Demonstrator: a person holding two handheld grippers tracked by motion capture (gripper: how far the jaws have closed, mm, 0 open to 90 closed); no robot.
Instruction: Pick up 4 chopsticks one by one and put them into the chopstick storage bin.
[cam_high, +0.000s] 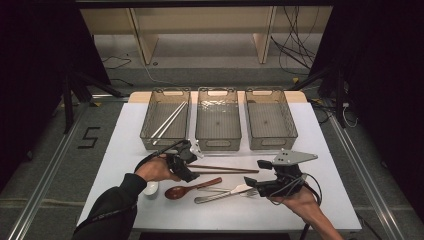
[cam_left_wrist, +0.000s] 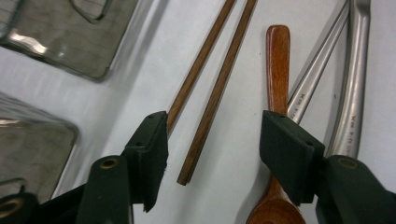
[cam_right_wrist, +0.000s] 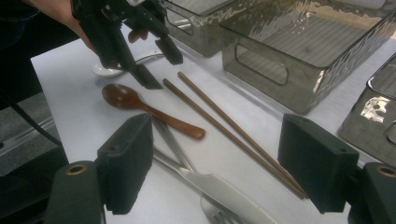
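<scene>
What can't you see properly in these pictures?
- White spoon: in the high view the person's left hand hides most of it.
- Brown wooden chopsticks: in the left gripper view the top edge cuts off their far ends.
- Silver metal fork: in the right gripper view the bottom edge cuts off its prongs.
- Engraved lettering on the silver metal handles: too small and blurred to read.

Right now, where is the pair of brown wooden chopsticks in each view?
High view: chopsticks lie centre, below the middle bin.
Left gripper view: chopsticks run from top centre down between the jaws.
Right gripper view: chopsticks cross the middle diagonally.
Shared landmark: wooden spoon.
</scene>
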